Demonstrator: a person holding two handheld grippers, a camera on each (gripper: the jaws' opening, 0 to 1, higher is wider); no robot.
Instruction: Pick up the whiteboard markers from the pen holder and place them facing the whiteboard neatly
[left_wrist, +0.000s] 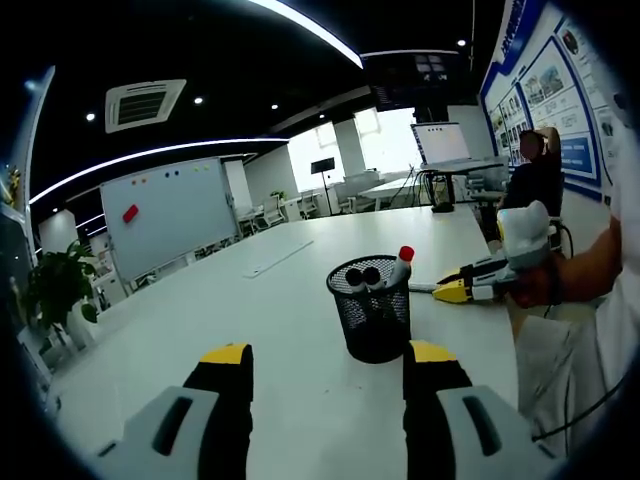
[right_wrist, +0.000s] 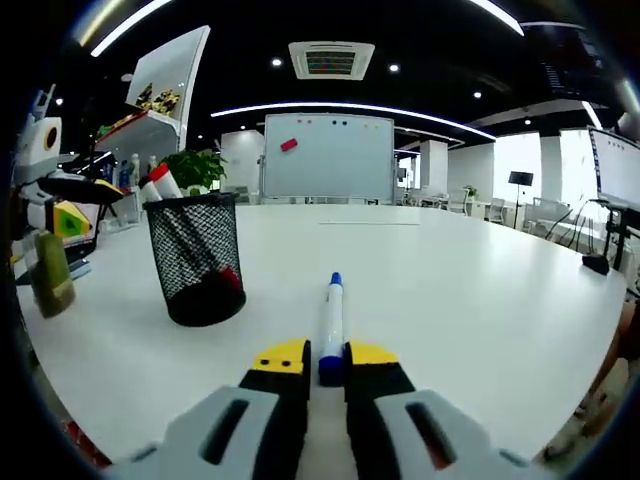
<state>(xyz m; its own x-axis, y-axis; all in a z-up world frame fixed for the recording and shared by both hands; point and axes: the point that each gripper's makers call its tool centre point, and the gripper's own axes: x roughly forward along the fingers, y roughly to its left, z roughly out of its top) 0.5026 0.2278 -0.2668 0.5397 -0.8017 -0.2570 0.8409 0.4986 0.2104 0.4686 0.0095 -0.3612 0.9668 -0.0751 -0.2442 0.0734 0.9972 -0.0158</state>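
A black mesh pen holder (left_wrist: 370, 322) stands on the white table (left_wrist: 250, 300), just ahead of my left gripper (left_wrist: 328, 355), whose jaws are open and wide apart with nothing between them. Out of the holder stick a red-capped marker (left_wrist: 405, 254) and two black-capped markers (left_wrist: 356, 279). My right gripper (right_wrist: 328, 357) is shut on the near end of a blue-capped marker (right_wrist: 331, 315), which lies on the table with its cap pointing at the whiteboard (right_wrist: 328, 158). To the left of that marker stands the pen holder (right_wrist: 200, 262). Right of the holder is my right gripper (left_wrist: 452, 292).
The whiteboard (left_wrist: 170, 215) stands beyond the far left of the table. A potted plant (left_wrist: 60, 290) is at the left edge. A person (left_wrist: 535, 170) sits at the back right. A thin strip (left_wrist: 280, 258) lies mid-table. The table's right half (right_wrist: 480, 290) is bare.
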